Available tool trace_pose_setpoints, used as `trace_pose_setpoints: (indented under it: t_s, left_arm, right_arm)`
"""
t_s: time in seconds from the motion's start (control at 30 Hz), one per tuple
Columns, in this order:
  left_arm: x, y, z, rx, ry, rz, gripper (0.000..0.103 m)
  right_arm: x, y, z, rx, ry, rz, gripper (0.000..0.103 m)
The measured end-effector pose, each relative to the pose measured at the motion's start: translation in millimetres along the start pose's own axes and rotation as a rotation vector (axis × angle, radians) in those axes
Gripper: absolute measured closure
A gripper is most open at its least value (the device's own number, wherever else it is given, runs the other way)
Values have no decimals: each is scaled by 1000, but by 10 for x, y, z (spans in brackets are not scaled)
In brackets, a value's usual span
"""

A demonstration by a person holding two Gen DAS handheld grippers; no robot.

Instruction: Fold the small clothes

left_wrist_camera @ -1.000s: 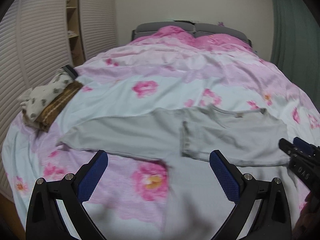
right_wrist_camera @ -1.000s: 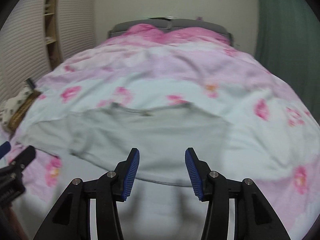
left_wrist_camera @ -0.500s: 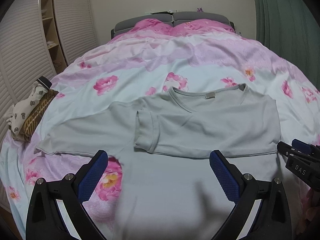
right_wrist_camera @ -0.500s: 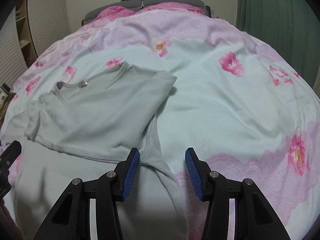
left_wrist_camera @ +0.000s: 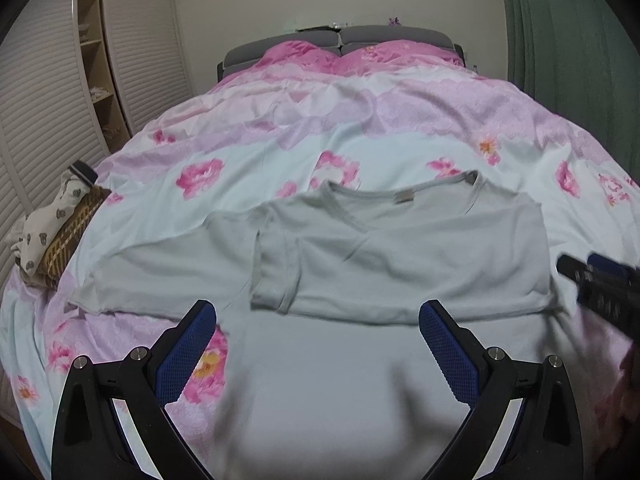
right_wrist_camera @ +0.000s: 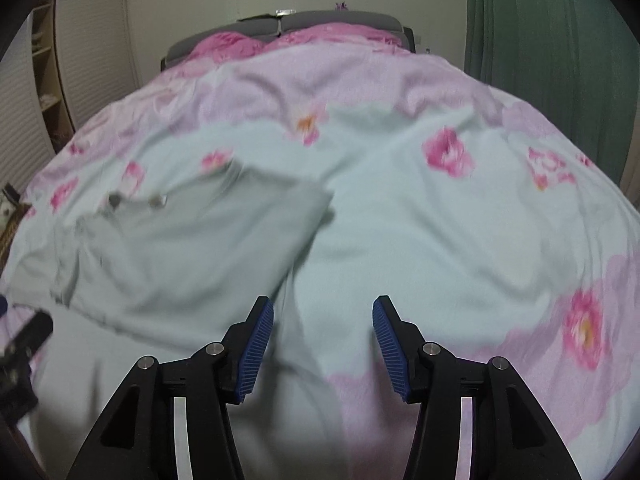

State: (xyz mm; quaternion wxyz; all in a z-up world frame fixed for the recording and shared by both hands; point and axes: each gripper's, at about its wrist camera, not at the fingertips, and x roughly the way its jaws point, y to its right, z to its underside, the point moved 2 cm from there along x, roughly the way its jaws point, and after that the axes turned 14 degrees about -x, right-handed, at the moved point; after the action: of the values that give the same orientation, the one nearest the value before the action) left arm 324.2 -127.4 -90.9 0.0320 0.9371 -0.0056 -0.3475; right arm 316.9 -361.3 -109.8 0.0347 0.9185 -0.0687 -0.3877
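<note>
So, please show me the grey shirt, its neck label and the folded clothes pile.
grey shirt point(left_wrist_camera: 420, 260), left wrist view, chest
neck label point(left_wrist_camera: 403, 198), left wrist view, label middle
folded clothes pile point(left_wrist_camera: 52, 236), left wrist view, top garment

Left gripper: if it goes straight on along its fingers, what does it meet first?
Most likely the grey T-shirt lying on the floral duvet. The left gripper points down at the shirt's lower part, with nothing between; exact depth is unclear.
</note>
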Motion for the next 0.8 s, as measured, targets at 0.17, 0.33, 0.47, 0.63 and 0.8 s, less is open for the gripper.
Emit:
trace_pose_setpoints:
  t_s: [0.17, 0.33, 0.47, 0.63, 0.8]
  left_arm:
    - [15, 245, -109, 10, 29, 15, 0]
    - [171, 428, -239, 8, 39, 8, 0]
    - [307, 474, -337, -1, 45, -4, 0]
    - [489, 525, -453, -14, 49, -16, 0]
    - [581, 613, -513, -17, 51, -14, 0]
  right_arm:
    - [308, 203, -320, -19, -7, -64, 52]
    - [706, 351, -391, 44, -77, -220, 63]
    - [850, 322, -422, 48, -76, -325, 92]
    - [813, 253, -565, -24, -12, -258, 99]
    - [796, 293, -712, -31, 16, -220, 99]
